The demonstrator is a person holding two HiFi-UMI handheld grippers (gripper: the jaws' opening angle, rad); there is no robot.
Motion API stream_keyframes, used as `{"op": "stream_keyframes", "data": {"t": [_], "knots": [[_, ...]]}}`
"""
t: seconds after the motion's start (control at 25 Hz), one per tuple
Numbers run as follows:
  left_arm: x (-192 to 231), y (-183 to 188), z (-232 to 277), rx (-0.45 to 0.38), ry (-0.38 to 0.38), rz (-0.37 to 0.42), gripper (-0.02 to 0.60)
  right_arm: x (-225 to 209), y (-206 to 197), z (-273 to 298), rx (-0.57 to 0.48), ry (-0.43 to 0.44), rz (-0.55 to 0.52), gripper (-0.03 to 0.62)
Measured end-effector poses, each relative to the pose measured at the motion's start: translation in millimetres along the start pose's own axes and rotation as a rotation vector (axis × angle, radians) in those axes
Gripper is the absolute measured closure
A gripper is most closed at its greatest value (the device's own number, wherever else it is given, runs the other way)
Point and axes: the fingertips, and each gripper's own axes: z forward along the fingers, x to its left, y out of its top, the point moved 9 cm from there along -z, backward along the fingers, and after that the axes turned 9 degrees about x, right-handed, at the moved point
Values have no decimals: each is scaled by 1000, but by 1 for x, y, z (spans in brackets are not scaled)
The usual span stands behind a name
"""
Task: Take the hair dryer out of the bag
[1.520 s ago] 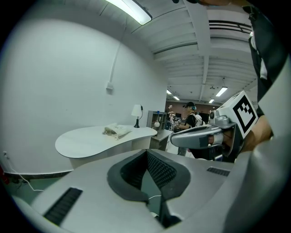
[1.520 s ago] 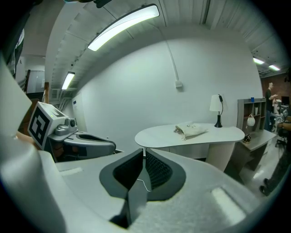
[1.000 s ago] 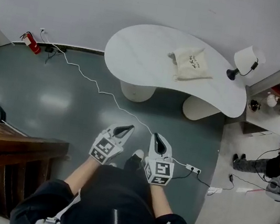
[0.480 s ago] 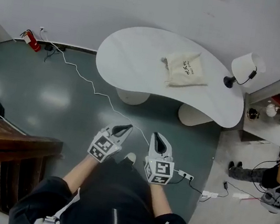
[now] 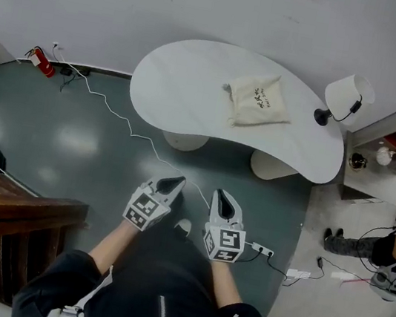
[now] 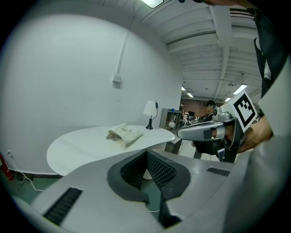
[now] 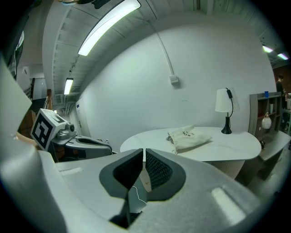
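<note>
A cream drawstring bag (image 5: 258, 101) lies closed on the white curved table (image 5: 189, 77), right of its middle; the hair dryer is not visible. The bag also shows in the left gripper view (image 6: 123, 134) and the right gripper view (image 7: 187, 137). My left gripper (image 5: 182, 181) and right gripper (image 5: 219, 192) are held side by side over the floor, well short of the table, both shut and empty. In each gripper view the jaws meet tip to tip (image 6: 146, 152) (image 7: 143, 150).
A white table lamp (image 5: 346, 94) stands at the table's right end. A white cable (image 5: 131, 131) and power strip (image 5: 262, 249) run across the grey floor. A shelf unit (image 5: 392, 141) stands right, a wooden bench (image 5: 9, 209) left, a red extinguisher (image 5: 41, 62) by the wall.
The table and bag have slid left and slightly nearer in the head view as I step toward them. Both grippers keep their pose, shut.
</note>
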Motion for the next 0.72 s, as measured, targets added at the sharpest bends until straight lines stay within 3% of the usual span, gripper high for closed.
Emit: {"op": "stream_keyframes", "data": {"t": [0.72], "knots": [[119, 64, 91, 6, -74, 28, 571, -44, 81, 117, -2, -70, 13, 586]]}}
